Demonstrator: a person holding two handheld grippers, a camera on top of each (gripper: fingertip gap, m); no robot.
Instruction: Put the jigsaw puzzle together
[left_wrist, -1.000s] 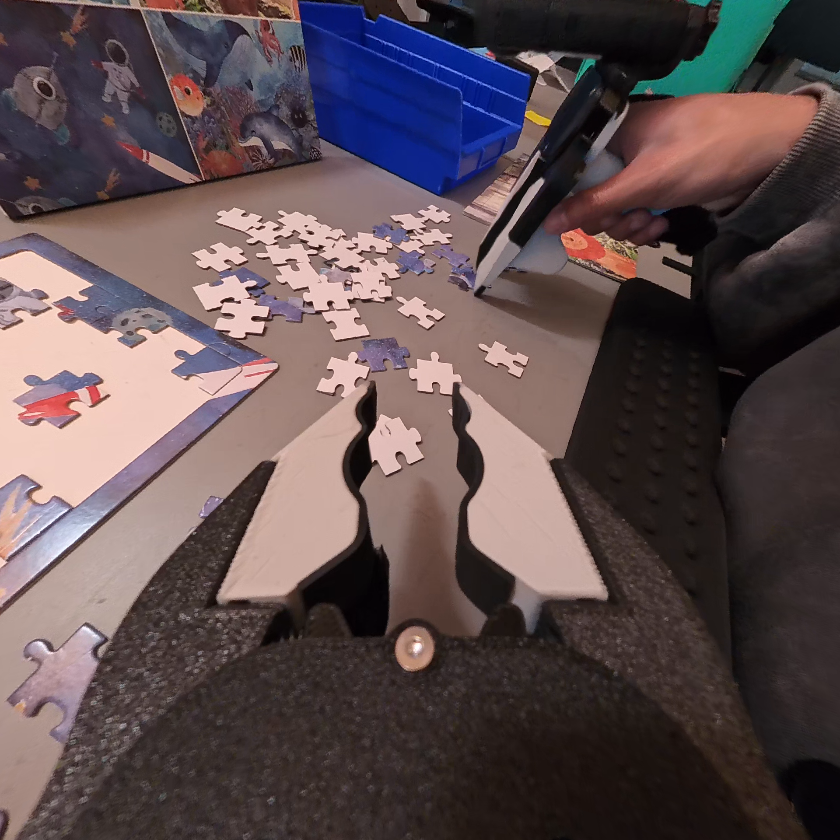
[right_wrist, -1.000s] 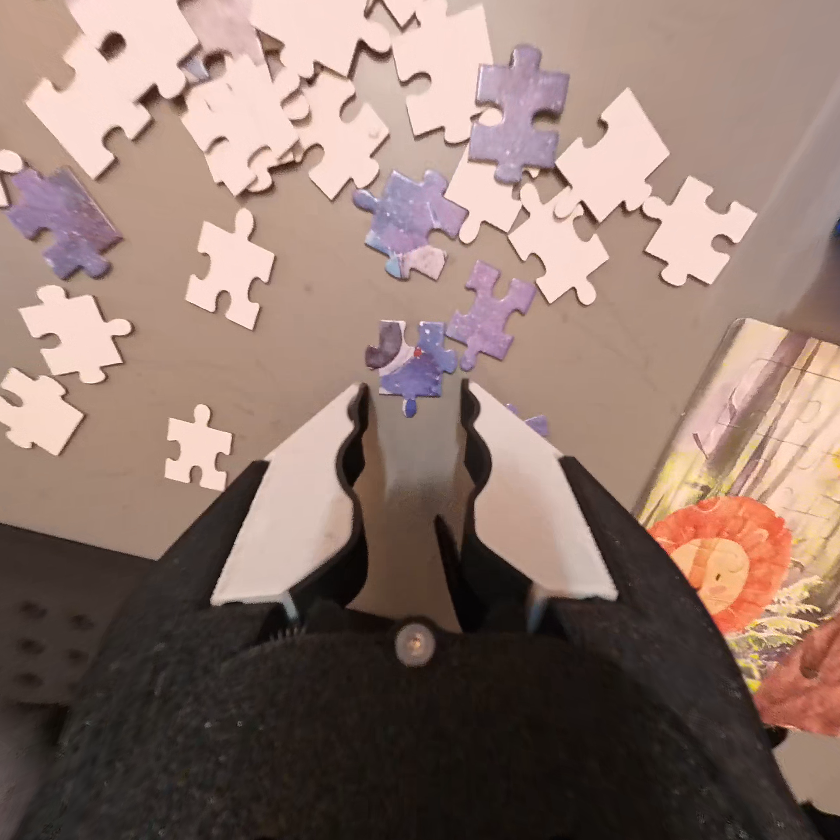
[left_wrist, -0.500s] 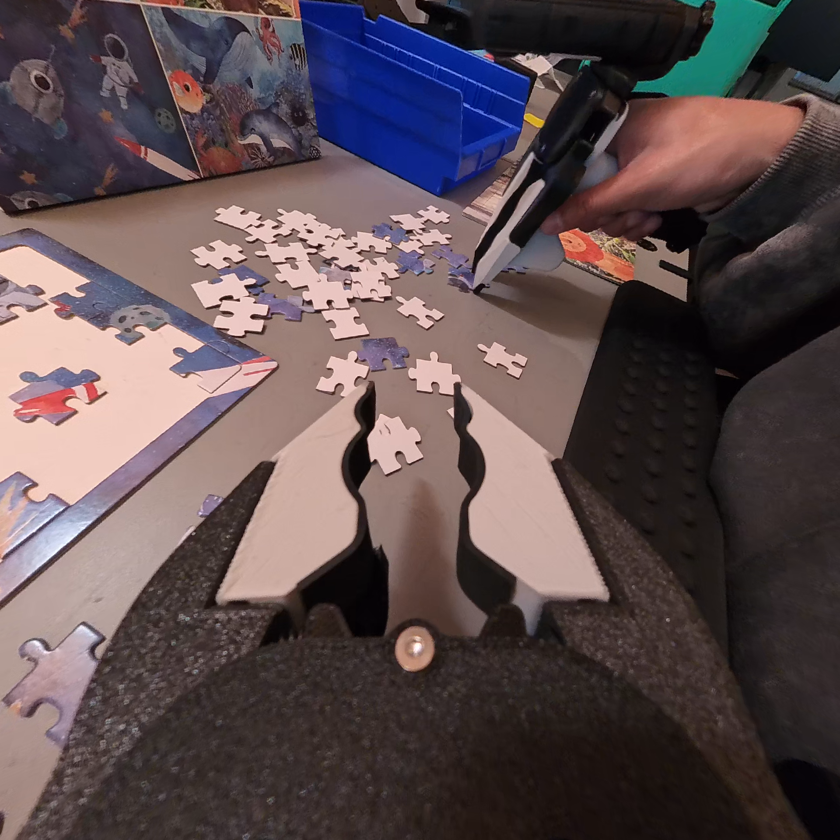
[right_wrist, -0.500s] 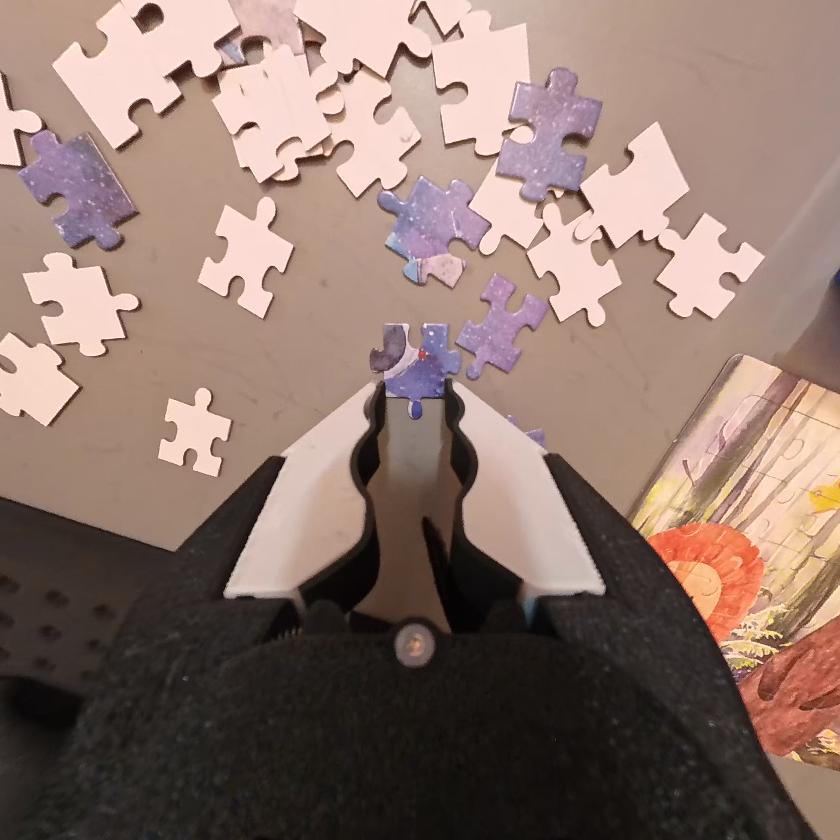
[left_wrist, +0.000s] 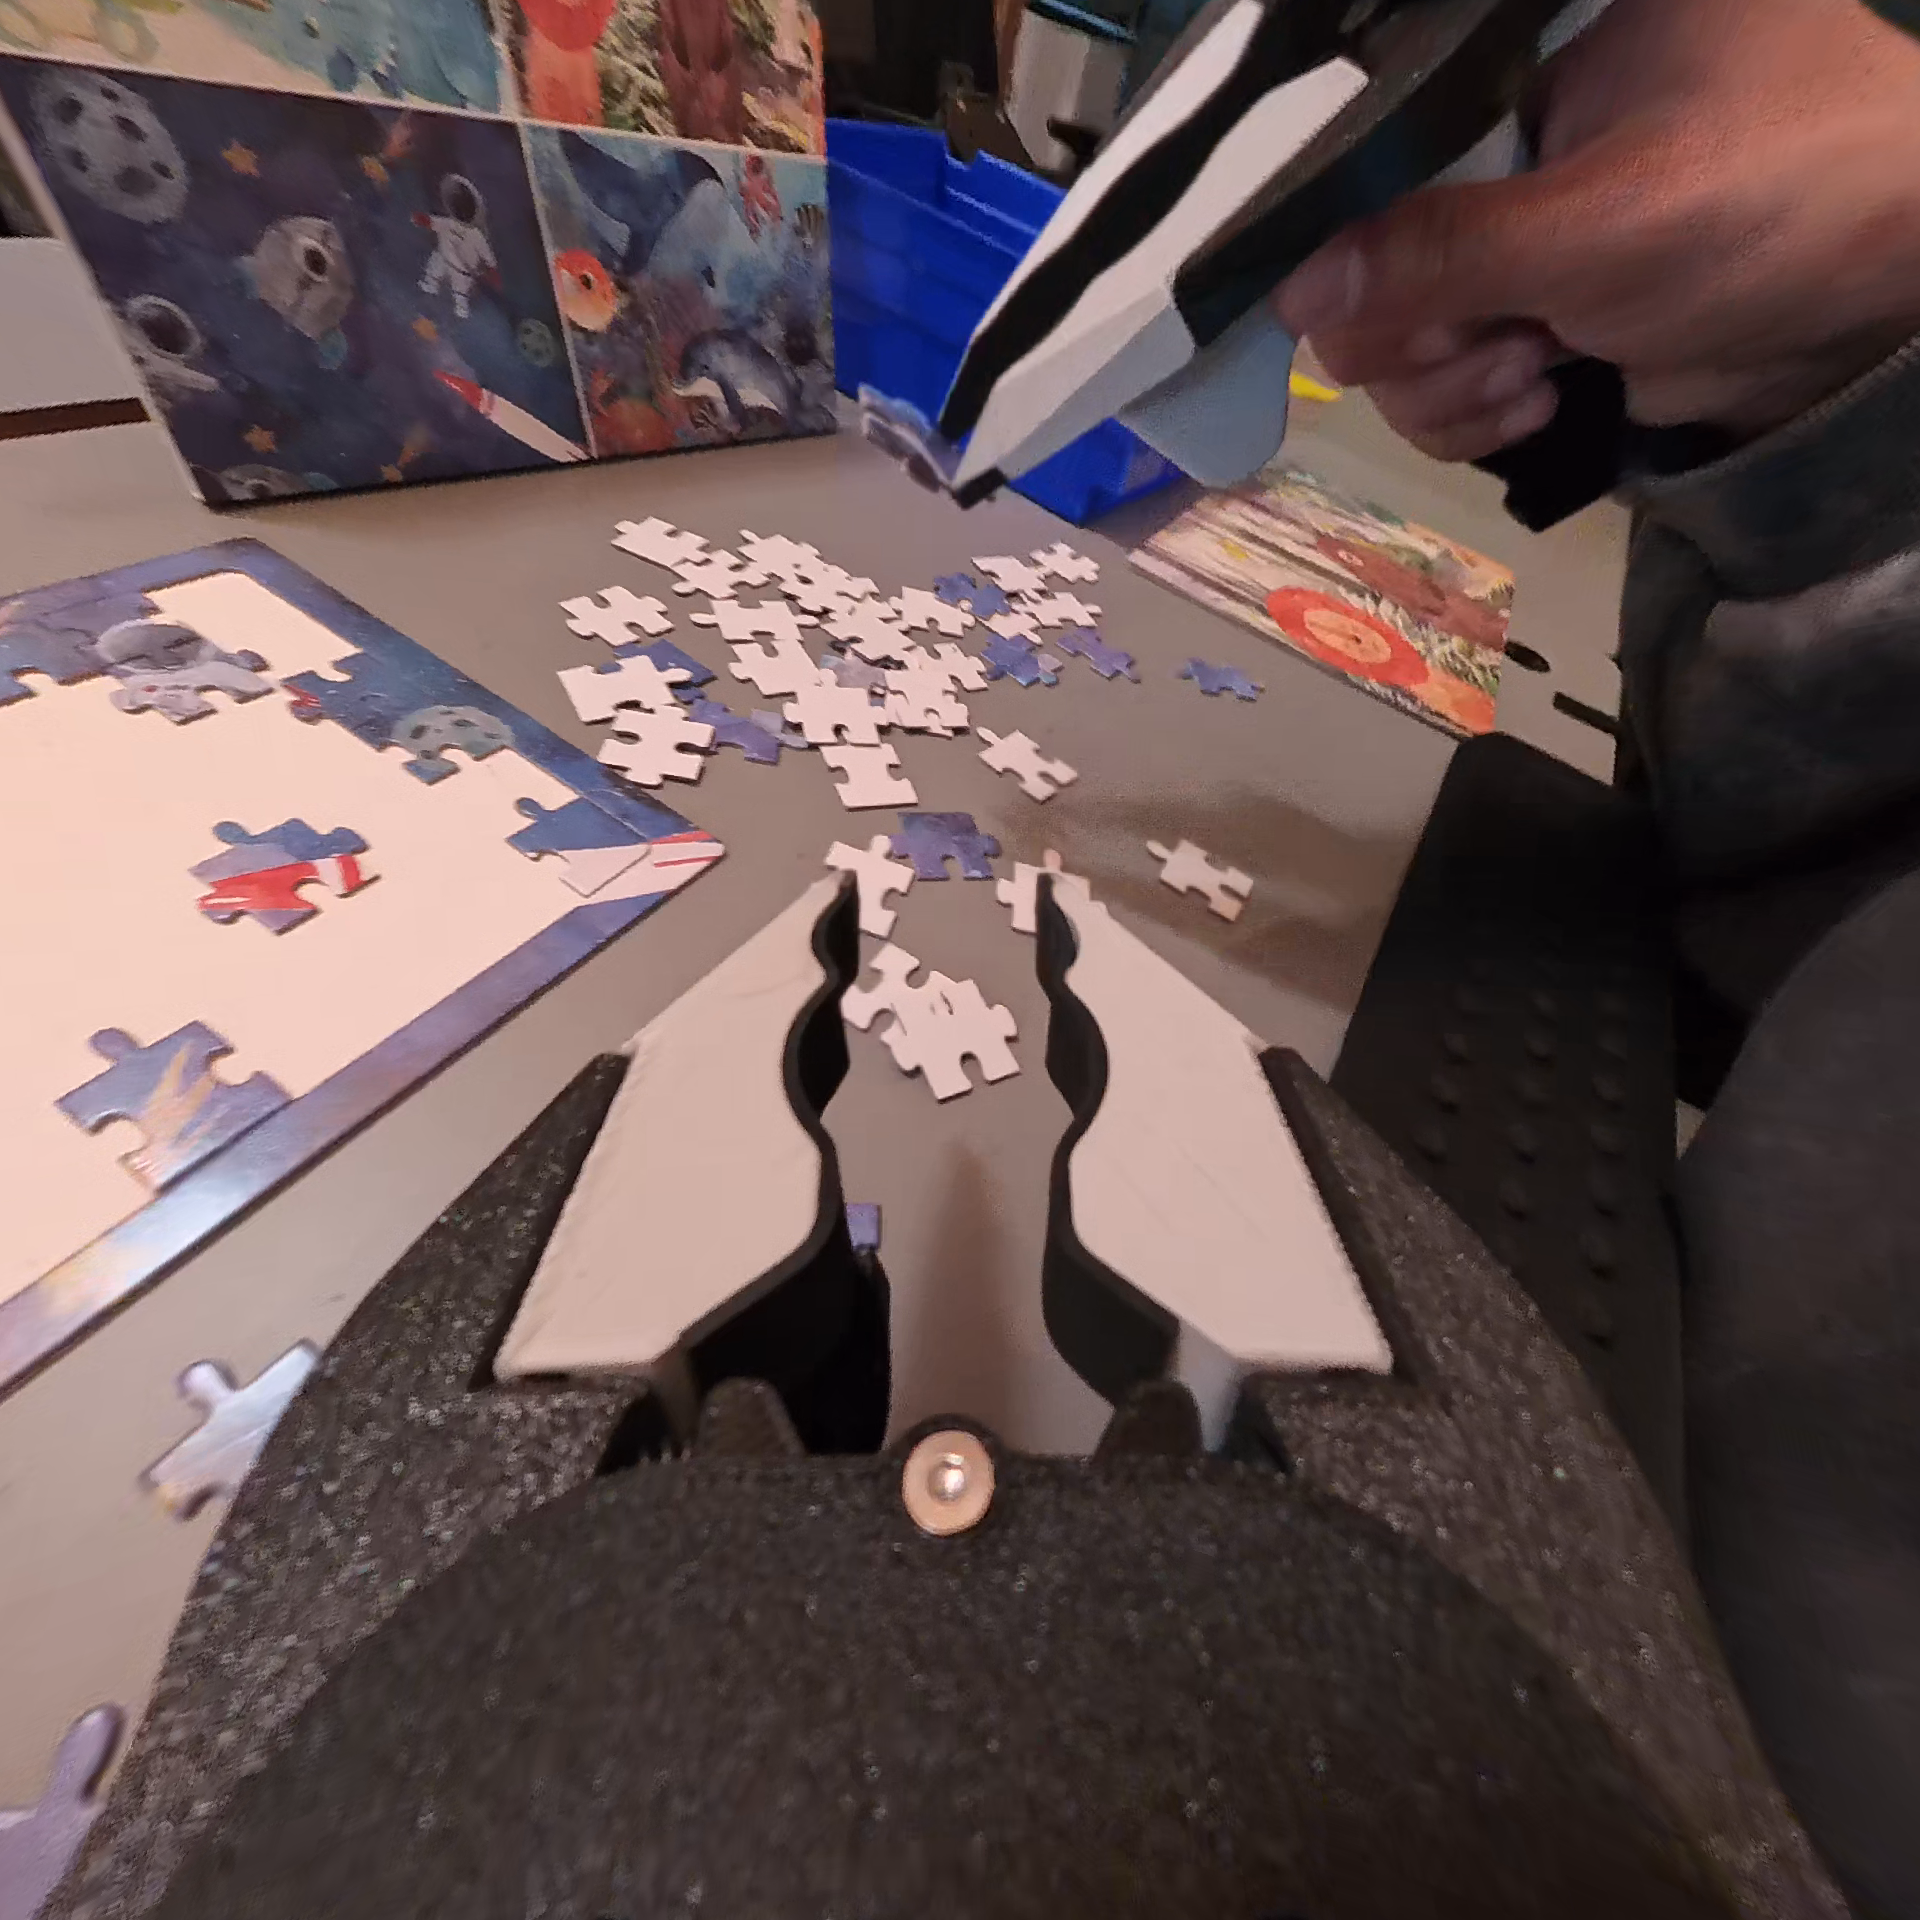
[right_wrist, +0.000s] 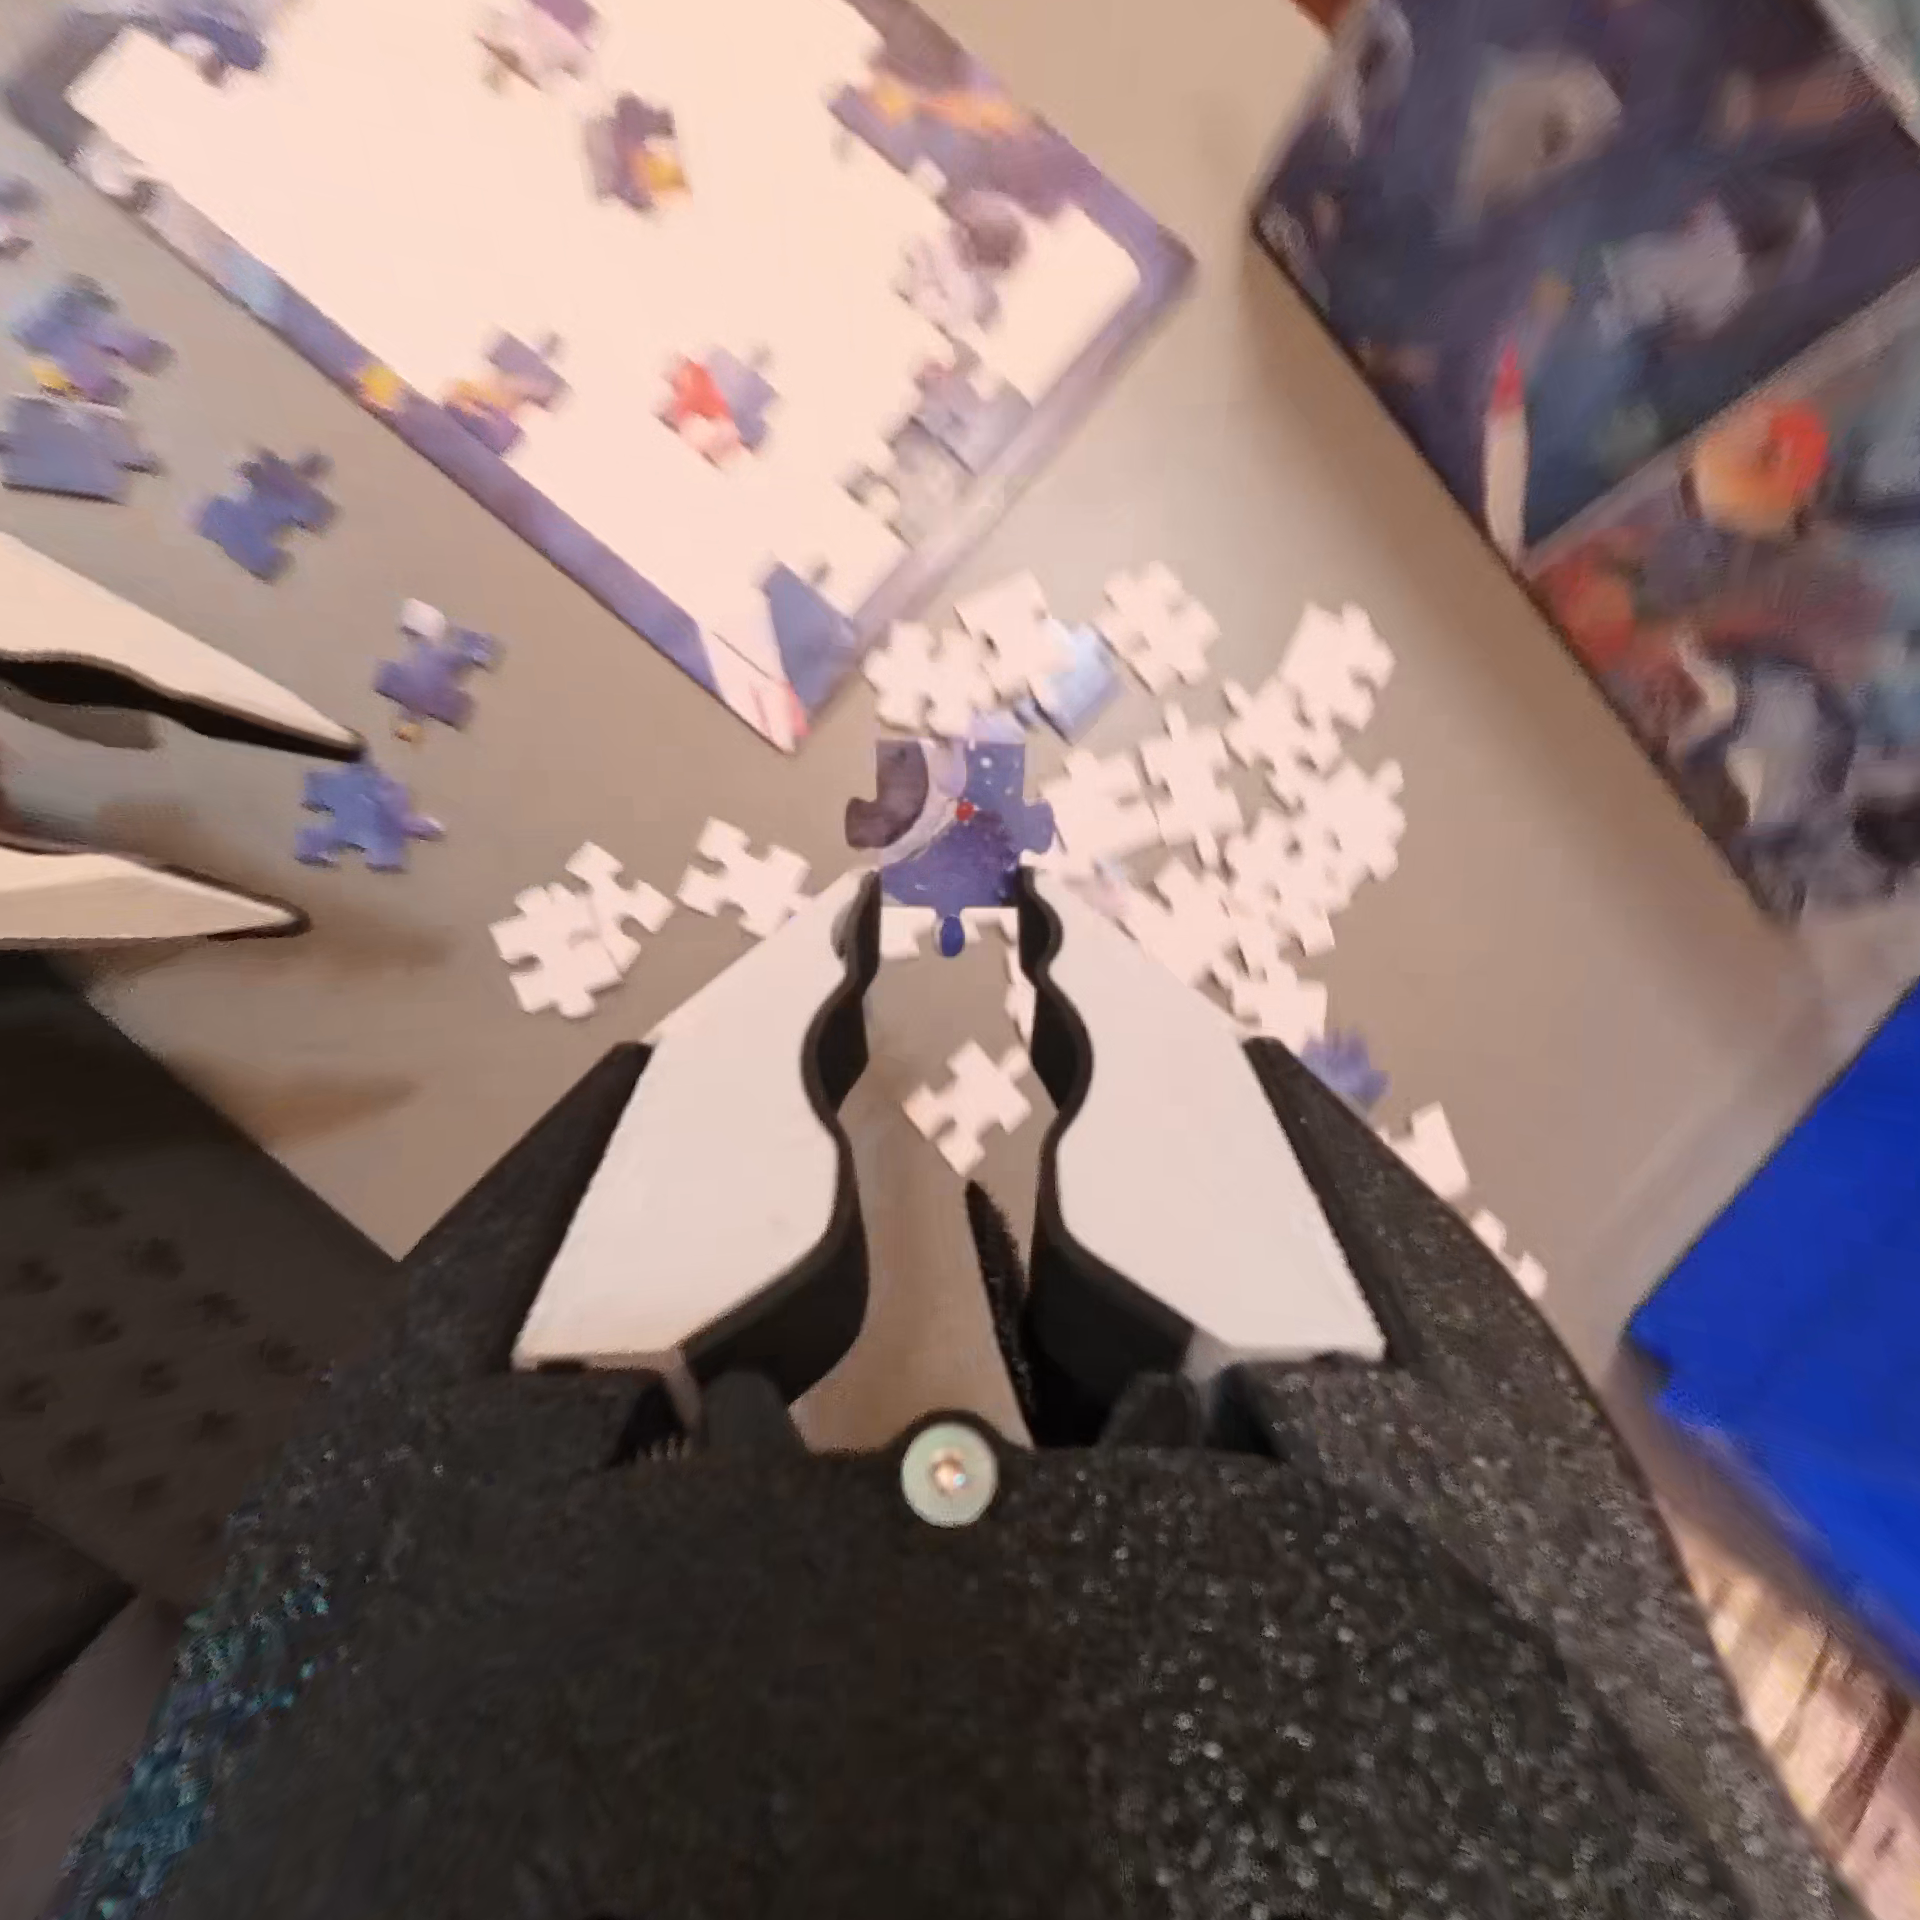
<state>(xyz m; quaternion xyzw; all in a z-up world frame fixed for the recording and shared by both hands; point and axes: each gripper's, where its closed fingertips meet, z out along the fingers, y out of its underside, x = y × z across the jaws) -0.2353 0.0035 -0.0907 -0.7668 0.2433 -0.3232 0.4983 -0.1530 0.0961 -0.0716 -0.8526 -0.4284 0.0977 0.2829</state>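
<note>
My right gripper (right_wrist: 943, 883) is shut on a blue puzzle piece (right_wrist: 951, 821) and holds it in the air above the loose pieces (right_wrist: 1216, 790). It also shows in the left wrist view (left_wrist: 961, 473), high at the upper right, with the piece (left_wrist: 902, 442) at its tip. My left gripper (left_wrist: 943, 896) is open and empty, low over the table, with a face-down white piece (left_wrist: 930, 1023) between its fingers. The puzzle board (left_wrist: 260, 862) with a blue border lies to the left, partly filled. A pile of loose pieces (left_wrist: 831, 665) lies ahead.
A picture box (left_wrist: 416, 260) stands at the back. A blue bin (left_wrist: 935, 270) is behind the pile. A second puzzle with an orange lion (left_wrist: 1340, 613) lies at the right. A black perforated surface (left_wrist: 1507, 1039) borders the table's right edge. Blue pieces (right_wrist: 353, 810) lie near the board. Left tips to right tips: about 12 cm.
My right gripper closed on the blue piece, lifted it off the table and swung toward the board. My left gripper has shifted slightly and stays open.
</note>
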